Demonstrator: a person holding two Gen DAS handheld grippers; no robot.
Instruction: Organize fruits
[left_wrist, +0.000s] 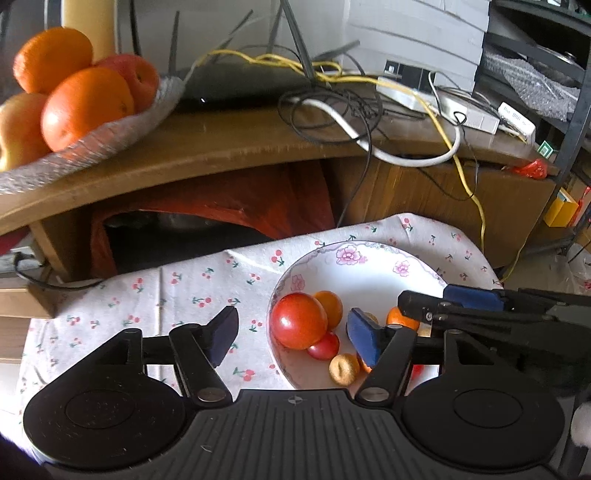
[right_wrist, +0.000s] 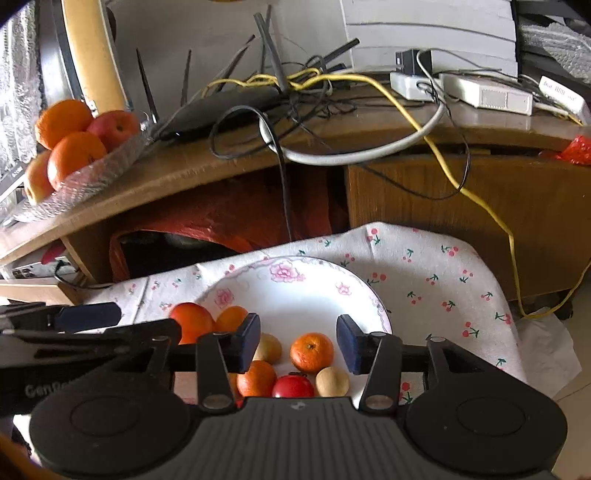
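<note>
A wooden counter (right_wrist: 406, 125) runs along the back, cluttered with a router (right_wrist: 221, 107), tangled cables (right_wrist: 436, 147) and white boxes (right_wrist: 487, 96). At its left end a glass tray (left_wrist: 110, 136) carries oranges (left_wrist: 86, 107) and apples (left_wrist: 136, 75). Below, red cloth (left_wrist: 236, 206) fills the opening. In front lies a cherry-print cloth (left_wrist: 177, 291) bearing a flowered plate (right_wrist: 303, 291). On the plate sit a big tomato (left_wrist: 298, 320), small oranges (right_wrist: 312, 351), a small tomato (right_wrist: 293, 386) and pale round fruits (right_wrist: 332, 381), clustered at the near side. The left claw (left_wrist: 293, 334) stands wide open and empty, straddling the plate's left rim. The right claw (right_wrist: 298, 342) is also open and empty, low over the fruits, an orange between its fingers.
</note>
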